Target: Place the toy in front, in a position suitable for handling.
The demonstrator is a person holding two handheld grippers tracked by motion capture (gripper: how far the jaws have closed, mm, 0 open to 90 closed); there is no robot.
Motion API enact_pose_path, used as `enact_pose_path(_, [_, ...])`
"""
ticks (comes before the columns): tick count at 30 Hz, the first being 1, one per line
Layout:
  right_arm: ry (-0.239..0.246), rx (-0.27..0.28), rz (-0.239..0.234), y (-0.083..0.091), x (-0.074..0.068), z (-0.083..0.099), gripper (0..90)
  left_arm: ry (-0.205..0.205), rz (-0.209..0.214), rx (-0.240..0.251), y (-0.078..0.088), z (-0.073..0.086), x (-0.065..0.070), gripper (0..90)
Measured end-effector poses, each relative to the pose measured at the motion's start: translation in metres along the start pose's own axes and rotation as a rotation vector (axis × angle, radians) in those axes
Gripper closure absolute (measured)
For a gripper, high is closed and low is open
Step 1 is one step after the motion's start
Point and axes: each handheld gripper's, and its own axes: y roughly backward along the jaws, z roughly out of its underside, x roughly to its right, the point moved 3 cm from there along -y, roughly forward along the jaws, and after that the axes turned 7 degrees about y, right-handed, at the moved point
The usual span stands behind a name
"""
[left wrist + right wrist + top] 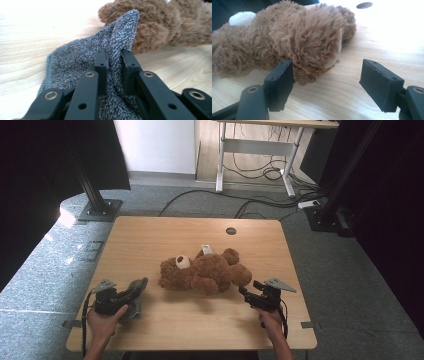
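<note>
High view set above near table (pixel 150 235) edge, faced forward-down. 2 gripper views set low, close. Teddy bear (pixel 205 270) shared by all 3.

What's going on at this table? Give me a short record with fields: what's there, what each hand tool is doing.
Surface: wooden table
Main item: brown teddy bear, lying near the table's middle
Second item: grey towel cloth, at the table's left front, beside the bear
Left gripper: jaws pinched on a fold of the cloth, which is partly lifted
Right gripper: jaws wide apart, aimed at the bear's foot, holding nothing
Contact, right: one jaw close to the fur; touching or not, unclear
Background: cables and a desk on the floor beyond
</note>
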Motion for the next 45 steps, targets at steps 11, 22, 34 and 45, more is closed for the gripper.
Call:
enact_pose_path(11, [0.015, 0.033, -0.024, -0.003, 0.007, -0.020, 24.2, -0.010, 0.047, 0.020, -0.004, -0.008, 0.014, 77.1])
enact_pose_path(22, [0.022, 0.006, -0.085, -0.036, -0.005, -0.026, 35.1, -0.087, 0.099, 0.038, -0.015, -0.024, 0.050, 77.1])
enact_pose_path(34, [0.031, -0.010, -0.078, -0.032, -0.007, -0.017, 52.6, -0.173, 0.145, 0.070, -0.045, -0.066, 0.099, 77.2])
enact_pose_path(45, [0.037, -0.011, -0.090, -0.031, -0.008, -0.012, 53.6, -0.234, 0.108, -0.012, -0.099, -0.077, 0.115, 77.2])
